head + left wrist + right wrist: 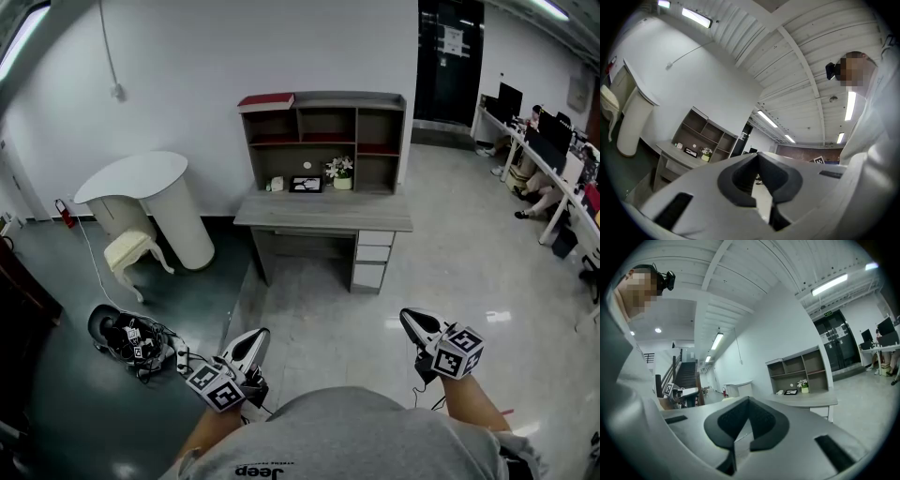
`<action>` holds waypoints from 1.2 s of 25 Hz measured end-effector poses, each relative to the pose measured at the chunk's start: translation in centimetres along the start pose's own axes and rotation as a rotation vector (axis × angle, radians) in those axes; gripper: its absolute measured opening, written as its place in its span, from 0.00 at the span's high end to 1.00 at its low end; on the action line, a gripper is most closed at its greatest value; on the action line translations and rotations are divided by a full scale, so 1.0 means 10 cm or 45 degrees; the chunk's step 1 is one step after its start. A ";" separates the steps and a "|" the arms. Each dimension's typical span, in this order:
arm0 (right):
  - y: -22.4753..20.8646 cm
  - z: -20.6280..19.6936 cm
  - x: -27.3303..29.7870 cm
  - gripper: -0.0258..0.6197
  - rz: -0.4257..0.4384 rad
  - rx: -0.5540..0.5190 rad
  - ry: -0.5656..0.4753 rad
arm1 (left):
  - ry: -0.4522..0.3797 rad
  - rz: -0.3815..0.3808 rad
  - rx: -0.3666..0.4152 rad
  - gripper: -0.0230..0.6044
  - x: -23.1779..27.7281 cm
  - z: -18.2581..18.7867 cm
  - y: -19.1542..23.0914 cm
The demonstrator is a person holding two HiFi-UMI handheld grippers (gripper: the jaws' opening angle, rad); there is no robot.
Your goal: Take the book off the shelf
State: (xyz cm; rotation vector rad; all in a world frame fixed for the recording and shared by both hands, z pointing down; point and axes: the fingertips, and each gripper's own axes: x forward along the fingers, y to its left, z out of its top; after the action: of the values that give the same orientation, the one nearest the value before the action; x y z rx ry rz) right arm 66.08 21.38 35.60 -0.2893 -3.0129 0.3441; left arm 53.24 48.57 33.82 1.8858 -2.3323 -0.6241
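Grey desk (pixel 323 214), far centre against the wall (pixel 206 56), bearing potted white flowers (pixel 340 171) and a dark picture frame (pixel 306 185) — left of it a white curved counter (pixel 141 178), cream stool (pixel 131 249) and red fire extinguisher (pixel 64 214); near left, tangled black gear (pixel 127 337) on the floor (pixel 56 281); far right, a black door (pixel 449 56).

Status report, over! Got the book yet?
Left gripper and right gripper shut, empty. Book atop shelf, far off. Desk juts out below.

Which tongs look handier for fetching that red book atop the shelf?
Left, probably: the red book lies on the shelf's left end, more in line with the left tongs. Both stand far off.
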 end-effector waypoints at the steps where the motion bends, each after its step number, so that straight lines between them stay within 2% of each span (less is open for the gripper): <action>1: -0.02 0.01 -0.04 0.96 -0.002 -0.001 -0.003 | 0.001 -0.003 0.000 0.94 0.04 -0.02 -0.03; 9: -0.20 0.04 -0.37 0.95 0.000 -0.049 0.008 | 0.007 -0.012 -0.026 0.94 0.32 -0.21 -0.30; 18: -0.30 0.00 -0.51 0.95 0.067 -0.071 0.022 | 0.022 0.003 -0.046 0.94 0.47 -0.40 -0.54; 25: -0.27 -0.04 -0.28 0.95 0.124 -0.083 0.054 | 0.004 0.054 -0.053 0.94 0.43 -0.34 -0.35; 30: -0.28 -0.03 0.03 0.95 0.137 -0.104 0.075 | -0.003 0.061 -0.066 0.94 0.45 -0.31 -0.07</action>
State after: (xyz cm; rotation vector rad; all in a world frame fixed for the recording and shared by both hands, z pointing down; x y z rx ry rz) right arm 65.36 18.82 36.60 -0.4616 -2.9648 0.2177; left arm 53.80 43.39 35.53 1.8031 -2.3319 -0.6750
